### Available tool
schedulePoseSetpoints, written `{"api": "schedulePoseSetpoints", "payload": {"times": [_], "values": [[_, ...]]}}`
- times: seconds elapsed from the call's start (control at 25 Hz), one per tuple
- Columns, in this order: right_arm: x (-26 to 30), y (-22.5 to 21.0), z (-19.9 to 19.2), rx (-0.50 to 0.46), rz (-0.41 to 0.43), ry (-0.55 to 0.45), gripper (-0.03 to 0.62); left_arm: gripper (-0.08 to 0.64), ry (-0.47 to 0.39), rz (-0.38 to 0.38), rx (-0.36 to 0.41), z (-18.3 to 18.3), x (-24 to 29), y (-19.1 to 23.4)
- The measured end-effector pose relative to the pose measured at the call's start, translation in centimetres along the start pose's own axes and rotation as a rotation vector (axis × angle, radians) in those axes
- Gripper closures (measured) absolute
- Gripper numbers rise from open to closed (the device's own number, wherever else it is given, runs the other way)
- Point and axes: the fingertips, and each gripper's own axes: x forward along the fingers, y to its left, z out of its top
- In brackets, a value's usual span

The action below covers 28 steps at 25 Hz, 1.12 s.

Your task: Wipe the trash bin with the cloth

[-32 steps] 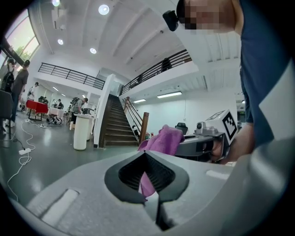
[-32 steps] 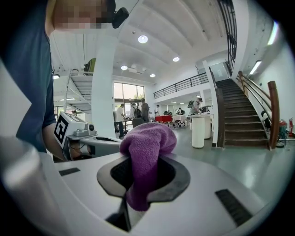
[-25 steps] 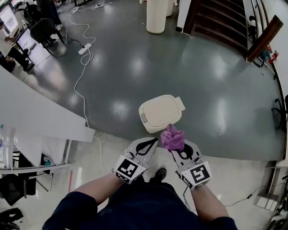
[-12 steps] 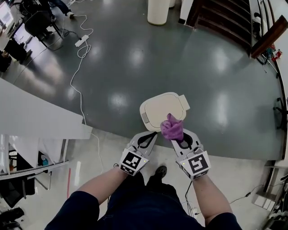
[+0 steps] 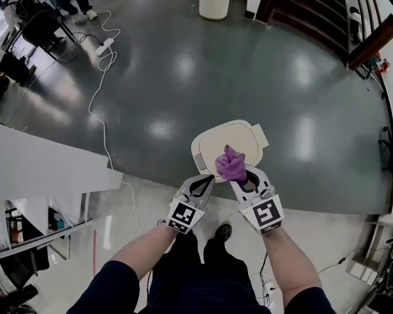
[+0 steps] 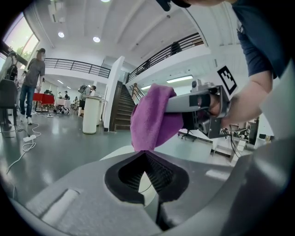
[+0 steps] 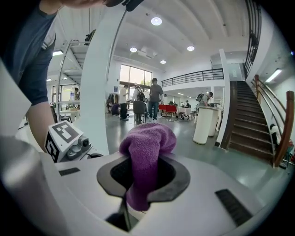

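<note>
A person closes in on the cream trash bin (image 5: 228, 136), at the centre of the head view on the grey floor. A purple cloth (image 5: 231, 164) stands bunched upright in the right gripper (image 5: 241, 179), whose jaws are clamped on the fabric's lower part. Over the last second the bin has drawn down the frame toward the grippers. The cloth, which lay clear below the lid, now overlaps the lid's near edge (whether it touches the lid cannot be told from above). The left gripper (image 5: 206, 179), just left of the cloth at lower centre, has its jaws drawn together on nothing. The white column (image 5: 214, 7) at the upper edge has nearly slid out of frame. Judging by this, the approach is almost over and wiping has not begun. The next move looks like a short lowering of the cloth onto the lid.
</note>
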Motion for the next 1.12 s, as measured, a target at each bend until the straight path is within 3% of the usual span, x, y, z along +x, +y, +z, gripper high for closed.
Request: {"api": "schedulePoseSetpoints", "payload": {"times": [0.44, 0.8, 0.96, 1.12], "values": [[10.4, -2.1, -6.4, -0.042, 0.059, 0.108, 0.522, 0.569, 0.075, -0.015, 0.047, -6.4, 4.5, 1.2], [18.4, -0.3, -11.0, -0.27, 0.143, 0.292, 0.522, 0.569, 0.116, 0.007, 0.042, -9.4, 5.2, 2.5], [20.2, -0.1, -12.1, -0.388, 0.136, 0.381, 0.522, 0.569, 0.129, 0.014, 0.034, -10.2, 5.4, 2.6], [20.2, -1.2, -11.8, -0.442, 0.111, 0.384, 0.522, 0.569, 0.133, 0.024, 0.038, -10.1, 5.6, 2.4]]}}
